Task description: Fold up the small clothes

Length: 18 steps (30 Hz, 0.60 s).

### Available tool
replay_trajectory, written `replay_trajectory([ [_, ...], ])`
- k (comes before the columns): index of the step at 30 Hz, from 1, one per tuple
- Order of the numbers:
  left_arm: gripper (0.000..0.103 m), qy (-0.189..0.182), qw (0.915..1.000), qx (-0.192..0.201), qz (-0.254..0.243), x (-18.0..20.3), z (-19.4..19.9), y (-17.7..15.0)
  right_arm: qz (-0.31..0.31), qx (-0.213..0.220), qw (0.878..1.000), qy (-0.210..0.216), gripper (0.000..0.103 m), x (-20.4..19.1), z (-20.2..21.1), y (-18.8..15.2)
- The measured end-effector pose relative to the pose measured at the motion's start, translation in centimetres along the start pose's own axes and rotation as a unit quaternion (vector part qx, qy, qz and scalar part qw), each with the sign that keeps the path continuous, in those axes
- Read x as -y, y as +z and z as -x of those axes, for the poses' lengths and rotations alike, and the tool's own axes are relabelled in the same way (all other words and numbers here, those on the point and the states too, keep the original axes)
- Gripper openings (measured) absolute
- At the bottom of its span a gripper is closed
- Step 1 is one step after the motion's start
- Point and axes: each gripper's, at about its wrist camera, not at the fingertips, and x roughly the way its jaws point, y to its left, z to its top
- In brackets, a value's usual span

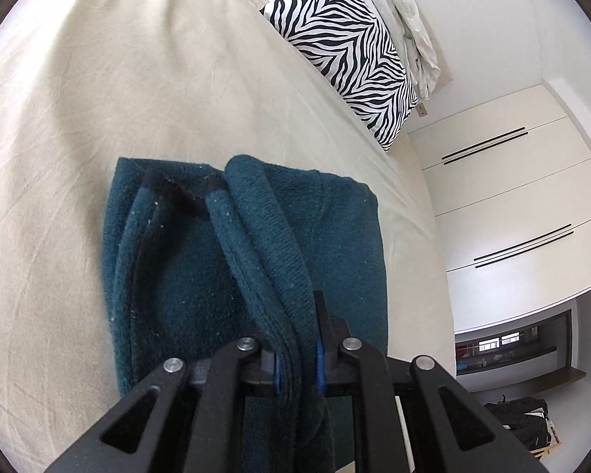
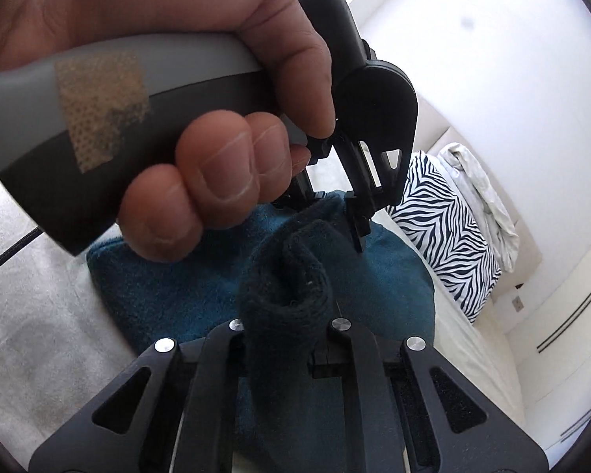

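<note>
**One teal garment, two hand-held grippers clamped on it**

A single teal fleece garment [image 1: 232, 260] lay on the bed [image 1: 98, 98], over a cream sheet, with one dark trimmed edge showing near its far end. It was the only piece of clothing I could count on the sheet itself.

There were two hand-held grippers at work. The left hand-held gripper [image 1: 297, 358] had its jaws drawn in narrow, the blue pads pinching a thick ridge of bunched teal fabric that ran up and away from it across the rest of the garment. No earlier look was on offer, so I can only say it gripped the fold.

The right hand-held gripper [image 2: 285, 339] was likewise pulled in tight, with a dark roll of the same garment [image 2: 394, 276] wedged between its fingers and rising in front of the lens. Just beyond it, the person's left hand [image 2: 216, 126] was wrapped around the grey handle of the other tool, four fingertips curled under it, directly above the teal cloth.

At the far side of the bed rested one zebra-striped pillow [image 1: 346, 51], and beside it one crumpled pale bundle of bedding [image 1: 406, 12]. White wardrobe doors [image 1: 504, 197] stood past the bed's edge.
</note>
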Motion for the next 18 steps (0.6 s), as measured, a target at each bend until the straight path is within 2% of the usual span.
replay_trajectory([
  [3,0.013,0.027,0.9996,0.007,-0.011,-1.3,0.6,0.6,-0.014,0.006,1.000,0.023,0.009,-0.3,-0.5,1.3],
  [7,0.014,0.039,0.9991,-0.003,-0.015,-3.8,0.5,0.5,-0.029,-0.011,0.997,0.071,0.012,-1.1,-1.1,1.5],
  [9,0.017,0.039,0.9991,-0.007,-0.016,-4.7,0.1,0.1,-0.033,-0.036,0.994,0.101,0.018,-1.4,-1.5,0.7],
  [12,0.018,0.016,0.9999,0.004,0.000,-5.8,0.7,-0.5,-0.050,-0.036,0.990,0.130,0.019,-0.7,0.1,-0.1],
  [16,0.015,0.017,0.9996,0.019,-0.009,-5.8,1.4,-1.2,-0.137,-0.041,0.973,0.182,0.019,3.6,2.3,-2.8],
  [18,0.013,0.031,0.9990,0.023,-0.022,-4.8,1.2,-1.0,-0.179,-0.050,0.966,0.181,0.019,5.3,3.3,-3.9],
])
